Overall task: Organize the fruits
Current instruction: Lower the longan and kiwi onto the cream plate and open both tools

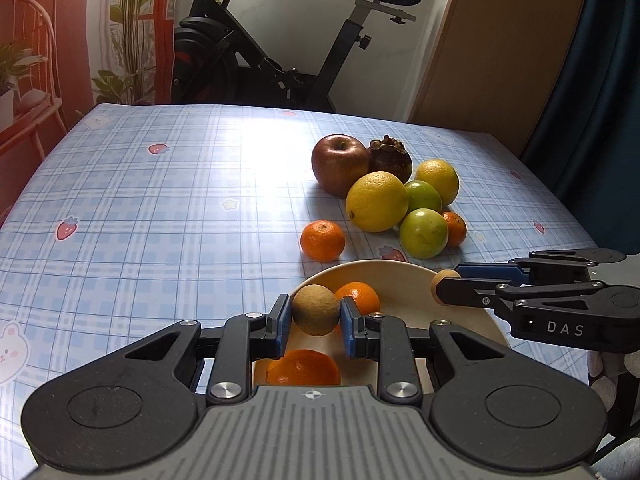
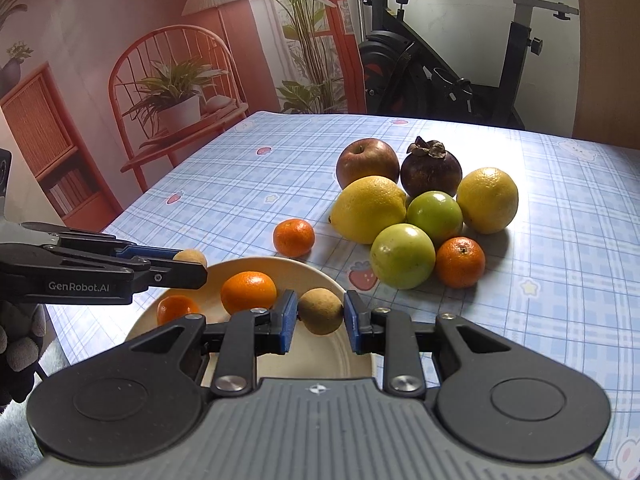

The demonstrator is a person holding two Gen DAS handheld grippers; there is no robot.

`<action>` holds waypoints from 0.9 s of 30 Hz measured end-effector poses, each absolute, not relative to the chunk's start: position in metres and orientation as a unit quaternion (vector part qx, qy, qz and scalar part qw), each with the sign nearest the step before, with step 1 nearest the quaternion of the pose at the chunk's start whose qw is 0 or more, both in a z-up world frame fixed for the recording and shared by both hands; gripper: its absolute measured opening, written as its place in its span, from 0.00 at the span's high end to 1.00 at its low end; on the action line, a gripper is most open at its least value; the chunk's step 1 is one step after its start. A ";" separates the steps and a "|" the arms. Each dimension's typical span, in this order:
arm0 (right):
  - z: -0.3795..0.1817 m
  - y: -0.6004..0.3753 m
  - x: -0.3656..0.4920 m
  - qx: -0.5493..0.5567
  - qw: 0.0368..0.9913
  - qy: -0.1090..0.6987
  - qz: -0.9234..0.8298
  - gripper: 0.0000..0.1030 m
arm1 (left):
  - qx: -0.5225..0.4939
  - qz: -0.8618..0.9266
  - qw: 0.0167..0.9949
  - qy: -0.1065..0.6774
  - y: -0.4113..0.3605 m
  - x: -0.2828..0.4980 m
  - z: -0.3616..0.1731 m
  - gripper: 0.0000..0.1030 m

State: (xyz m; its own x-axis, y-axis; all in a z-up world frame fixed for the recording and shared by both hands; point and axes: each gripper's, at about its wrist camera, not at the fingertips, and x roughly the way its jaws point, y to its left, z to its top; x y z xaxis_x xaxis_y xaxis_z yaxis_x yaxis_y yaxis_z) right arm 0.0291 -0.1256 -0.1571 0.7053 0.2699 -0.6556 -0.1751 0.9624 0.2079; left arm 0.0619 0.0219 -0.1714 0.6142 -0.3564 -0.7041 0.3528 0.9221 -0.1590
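My left gripper [image 1: 315, 317] is shut on a small brown round fruit [image 1: 315, 309] above the cream plate [image 1: 400, 276]. My right gripper [image 2: 321, 314] is shut on a second brown round fruit [image 2: 321, 311] over the same plate [image 2: 320, 354]. Two tangerines [image 2: 248, 292] lie in the plate. On the table beyond are a loose tangerine [image 2: 293, 237], an apple [image 2: 367, 163], a mangosteen [image 2: 431, 167], two yellow citrus [image 2: 368, 209], two green fruits [image 2: 402, 256] and another tangerine [image 2: 460, 261]. The right gripper shows in the left wrist view [image 1: 442, 281]; the left gripper shows in the right wrist view [image 2: 192, 264].
The table has a blue plaid cloth [image 1: 160, 208]. An exercise bike [image 1: 288, 48] stands behind its far edge, and a wooden panel [image 1: 500, 48] is at the back right. The fruit pile lies close behind the plate.
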 end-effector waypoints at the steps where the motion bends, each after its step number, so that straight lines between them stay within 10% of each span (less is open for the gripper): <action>1: -0.157 -0.126 0.028 0.065 0.921 0.364 0.119 0.73 | -0.002 -0.198 0.898 0.394 0.022 0.061 -0.172 0.73; 27: -0.160 -0.153 -0.001 0.077 0.949 0.299 0.059 0.72 | -0.051 -0.112 0.933 0.337 0.035 0.032 -0.156 0.64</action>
State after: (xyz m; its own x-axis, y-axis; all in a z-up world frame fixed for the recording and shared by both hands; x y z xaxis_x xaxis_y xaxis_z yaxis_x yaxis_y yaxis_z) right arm -0.0013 -0.1530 -0.1604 0.8140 0.1574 -0.5591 -0.0651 0.9812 0.1815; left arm 0.0323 0.0347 -0.1561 0.7481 -0.2434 -0.6173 0.1741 0.9697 -0.1713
